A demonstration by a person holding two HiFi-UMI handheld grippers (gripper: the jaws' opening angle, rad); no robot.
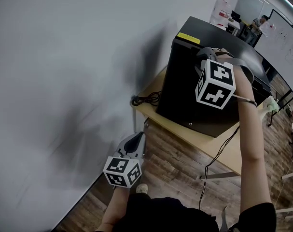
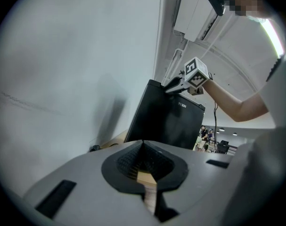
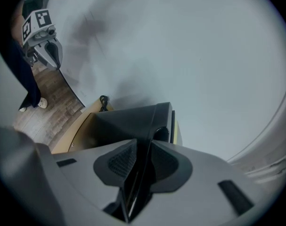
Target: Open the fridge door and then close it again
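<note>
A black mini fridge (image 1: 182,93) stands on a wooden table (image 1: 197,138) against a grey wall. My right gripper (image 1: 210,53) is at the fridge's top, under its marker cube. In the right gripper view, the door's thin top edge (image 3: 154,119) runs between the jaws, and the gripper (image 3: 143,147) looks shut on it. A narrow gap shows beside that edge. My left gripper (image 1: 135,141) hangs low at the table's left end, apart from the fridge (image 2: 166,121). In its own view the left gripper (image 2: 143,143) is shut with nothing in it. The right gripper (image 2: 173,85) shows there too.
A black cable (image 1: 146,99) lies coiled on the table's back left corner, and another cord (image 1: 218,151) hangs off the front edge. The wall (image 1: 64,81) rises close on the left. Wood floor (image 1: 170,170) lies below. Desks and a person (image 1: 259,23) are far behind.
</note>
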